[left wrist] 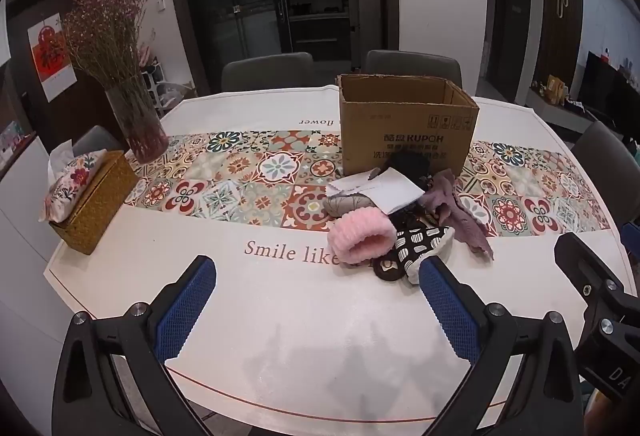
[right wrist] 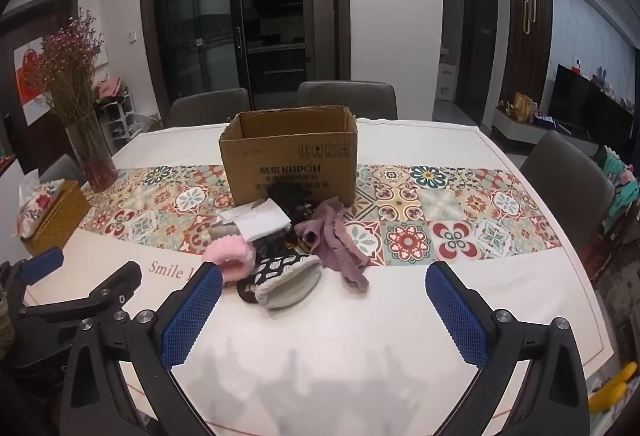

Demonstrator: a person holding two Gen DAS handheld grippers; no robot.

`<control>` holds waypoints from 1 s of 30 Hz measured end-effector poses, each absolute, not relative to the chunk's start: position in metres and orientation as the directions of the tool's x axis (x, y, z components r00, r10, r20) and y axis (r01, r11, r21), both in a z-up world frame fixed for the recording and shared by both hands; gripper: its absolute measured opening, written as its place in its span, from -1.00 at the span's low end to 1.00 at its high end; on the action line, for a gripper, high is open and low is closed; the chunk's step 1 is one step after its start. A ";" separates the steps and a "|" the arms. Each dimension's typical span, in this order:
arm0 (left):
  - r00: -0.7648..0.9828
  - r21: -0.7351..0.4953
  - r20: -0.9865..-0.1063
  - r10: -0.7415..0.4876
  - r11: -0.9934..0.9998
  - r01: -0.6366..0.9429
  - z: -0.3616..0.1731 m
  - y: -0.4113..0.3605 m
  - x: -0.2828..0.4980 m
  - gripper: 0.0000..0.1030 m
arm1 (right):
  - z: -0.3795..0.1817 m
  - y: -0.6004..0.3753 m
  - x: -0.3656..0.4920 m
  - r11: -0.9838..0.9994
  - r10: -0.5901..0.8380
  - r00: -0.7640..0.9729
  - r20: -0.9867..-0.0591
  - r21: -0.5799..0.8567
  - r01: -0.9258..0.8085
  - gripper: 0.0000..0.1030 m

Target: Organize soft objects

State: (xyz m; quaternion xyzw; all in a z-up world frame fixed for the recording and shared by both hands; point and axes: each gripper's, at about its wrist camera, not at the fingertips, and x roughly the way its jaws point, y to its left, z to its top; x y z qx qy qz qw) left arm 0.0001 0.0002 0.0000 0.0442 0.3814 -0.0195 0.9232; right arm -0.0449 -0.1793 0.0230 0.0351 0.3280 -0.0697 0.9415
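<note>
Nearest the cameras, the left tongs (left wrist: 316, 300) and the right tongs (right wrist: 324, 306) both hang above the bare white front of the tabletop (right wrist: 320, 336), tipped downward, their blue pads spread wide and grasping nothing. In the right wrist view the left tongs show at the left edge, just beside the right ones.

Beyond the fingertips lies a loose heap of soft things: a fluffy pink band (left wrist: 360, 236) at the near left, a black-and-white patterned pouch (right wrist: 284, 270) touching it, and a mauve knitted piece (right wrist: 340, 240) trailing off to the right. Behind these, a white folded cloth (left wrist: 384, 191) rests on top of a grey item, with something dark at the back.

The heap touches the front wall of an open cardboard box (right wrist: 288, 159), which stands upright on the patterned runner (right wrist: 420, 232). Far left stand a woven tissue box (left wrist: 96, 199) and a glass vase of dried flowers (left wrist: 138, 119); grey chairs (left wrist: 268, 69) line the far edge.
</note>
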 end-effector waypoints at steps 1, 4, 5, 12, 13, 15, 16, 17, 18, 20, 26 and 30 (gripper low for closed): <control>0.711 0.081 -0.703 0.008 0.994 0.069 0.000 0.000 0.000 1.00 | 0.023 -0.179 -0.045 0.988 -0.110 0.776 -0.622 0.020 0.156 0.99; 0.701 0.066 -0.713 -0.005 0.995 0.075 -0.002 0.000 0.003 1.00 | 0.023 -0.179 -0.044 0.988 -0.109 0.776 -0.622 0.021 0.156 0.99; 0.699 0.065 -0.715 -0.006 0.995 0.076 -0.002 0.000 0.004 1.00 | 0.023 -0.180 -0.044 0.987 -0.107 0.778 -0.620 0.025 0.157 0.99; 0.712 0.064 -0.703 -0.004 0.996 0.069 0.000 0.001 0.001 1.00 | 0.018 -0.182 -0.044 0.987 -0.107 0.776 -0.621 0.029 0.159 0.99; 0.712 0.065 -0.702 -0.003 0.996 0.068 -0.001 0.001 0.002 1.00 | 0.018 -0.183 -0.044 0.987 -0.107 0.777 -0.621 0.028 0.159 0.99; 0.714 0.066 -0.701 -0.001 0.996 0.067 -0.001 0.002 0.003 1.00 | 0.018 -0.184 -0.046 0.987 -0.108 0.778 -0.619 0.027 0.159 0.99; 0.715 0.068 -0.699 0.000 0.996 0.066 -0.001 0.003 0.004 1.00 | 0.018 -0.185 -0.047 0.987 -0.109 0.779 -0.618 0.026 0.159 0.99; 0.718 0.069 -0.696 0.001 0.995 0.065 -0.002 0.004 0.000 1.00 | 0.018 -0.186 -0.048 0.987 -0.109 0.779 -0.618 0.026 0.159 0.99; 0.720 0.077 -0.694 0.004 0.995 0.069 0.002 0.000 -0.003 1.00 | 0.021 -0.182 -0.045 0.987 -0.111 0.777 -0.620 0.025 0.161 0.99; 0.721 0.079 -0.693 0.006 0.995 0.068 0.003 0.001 -0.003 1.00 | 0.021 -0.182 -0.046 0.987 -0.112 0.776 -0.620 0.025 0.162 0.99; 0.721 0.081 -0.693 0.009 0.995 0.066 0.004 0.002 -0.003 1.00 | 0.021 -0.183 -0.045 0.986 -0.114 0.776 -0.621 0.023 0.163 0.99; 0.721 0.081 -0.693 0.009 0.995 0.066 0.005 0.002 -0.003 1.00 | 0.021 -0.183 -0.045 0.987 -0.113 0.776 -0.621 0.023 0.162 0.99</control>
